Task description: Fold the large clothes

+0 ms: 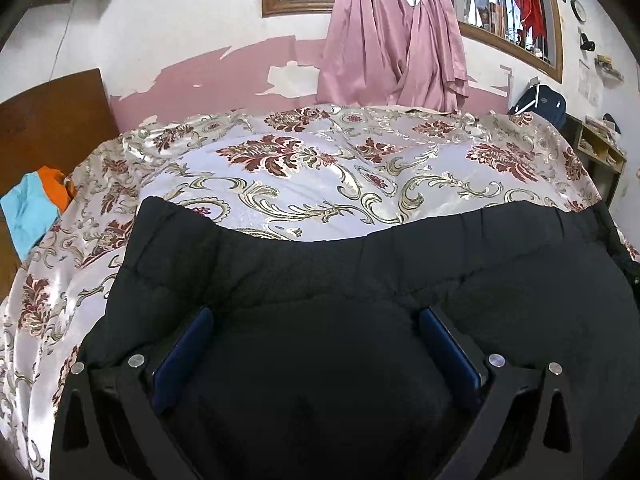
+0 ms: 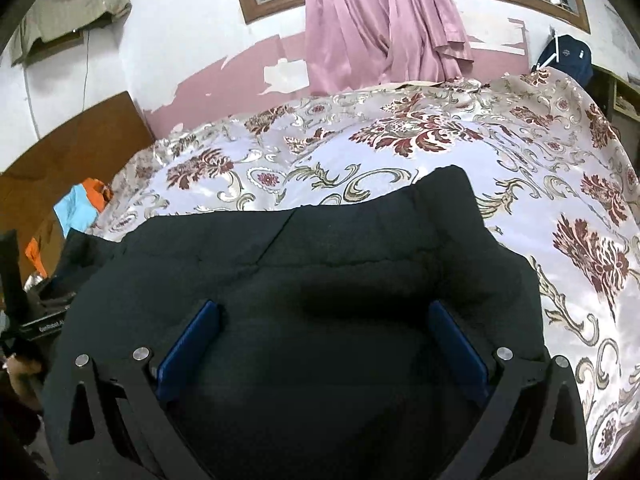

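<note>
Between the fingers of the left gripper (image 1: 314, 344), the black garment (image 1: 360, 280) is seen spread as a thick, padded mass on the bed (image 1: 304, 176). The blue pads (image 1: 188, 356) of that gripper are held wide apart, and the dark cloth fills the whole gap between them; the pads appear to rest against or just above the cloth, but contact cannot be told for certain, and nothing is pinched. Ahead of the left fingers, the far edge of the garment runs across the flowered bedspread, with a raised corner off to the left of the fingers. Much the same is shown by the right wrist view: the right gripper (image 2: 324, 344) is likewise spread wide, its blue pads (image 2: 188, 352) standing well apart, with the black garment (image 2: 320, 260) lying between and beyond them and no fold gripped. A raised corner of the garment is seen ahead and to the right of the right fingers, on the bed (image 2: 560, 200). Far to the left of both pairs of fingers, blue and orange clothes (image 1: 36, 200) are seen beside a brown headboard (image 1: 52, 120). Beyond the bed, pink curtains (image 1: 392, 40) are hung against the wall.
</note>
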`<act>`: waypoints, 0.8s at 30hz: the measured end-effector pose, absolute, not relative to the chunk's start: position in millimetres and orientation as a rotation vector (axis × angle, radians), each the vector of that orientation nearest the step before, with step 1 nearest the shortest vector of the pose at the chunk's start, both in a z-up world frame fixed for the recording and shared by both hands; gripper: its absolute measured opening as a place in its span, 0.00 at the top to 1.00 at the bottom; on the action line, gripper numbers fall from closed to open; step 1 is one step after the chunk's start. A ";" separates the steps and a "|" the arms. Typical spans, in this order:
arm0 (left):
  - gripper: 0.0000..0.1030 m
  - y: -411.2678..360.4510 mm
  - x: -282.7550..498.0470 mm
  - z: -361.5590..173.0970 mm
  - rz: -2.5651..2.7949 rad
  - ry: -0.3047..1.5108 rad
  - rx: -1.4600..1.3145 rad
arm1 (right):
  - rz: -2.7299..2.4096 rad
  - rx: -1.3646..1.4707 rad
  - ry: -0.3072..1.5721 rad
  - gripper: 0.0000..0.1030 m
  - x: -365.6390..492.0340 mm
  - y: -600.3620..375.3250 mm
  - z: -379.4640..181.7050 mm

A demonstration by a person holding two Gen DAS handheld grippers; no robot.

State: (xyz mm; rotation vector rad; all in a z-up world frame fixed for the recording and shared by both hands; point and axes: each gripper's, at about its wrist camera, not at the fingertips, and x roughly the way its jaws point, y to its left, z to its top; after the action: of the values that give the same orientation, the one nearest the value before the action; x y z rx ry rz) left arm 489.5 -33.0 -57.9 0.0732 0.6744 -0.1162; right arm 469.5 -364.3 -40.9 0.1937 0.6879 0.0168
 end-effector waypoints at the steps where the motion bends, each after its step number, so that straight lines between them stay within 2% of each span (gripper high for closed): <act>1: 0.00 -33.8 489.6 -57.9 -0.111 0.679 0.079 | 0.011 0.186 0.687 0.01 467.3 -365.5 -39.1; 5: 0.00 -34.3 486.1 -53.5 -0.090 0.693 0.102 | 0.007 0.114 0.724 0.01 459.8 -371.9 -32.1; 9: 0.00 -29.0 465.1 -39.0 -0.011 0.621 0.135 | -0.033 0.034 0.732 0.01 443.5 -387.7 -23.2; 15: 0.00 -6.5 438.0 -16.0 0.055 0.528 0.153 | -0.235 0.023 0.603 0.01 410.8 -420.6 -1.2; 18: 0.00 11.0 436.4 -8.3 0.052 0.562 0.162 | -0.247 0.056 0.588 0.01 404.5 -435.4 6.1; 24: 0.00 56.7 442.1 -11.8 -0.071 0.739 0.071 | -0.088 0.127 0.690 0.01 412.8 -447.3 -3.8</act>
State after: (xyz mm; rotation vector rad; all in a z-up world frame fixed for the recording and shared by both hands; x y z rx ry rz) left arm 442.1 56.7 -11.8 0.0707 0.7393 -0.0708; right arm 412.8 -447.3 -3.8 0.1271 0.6900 -0.0879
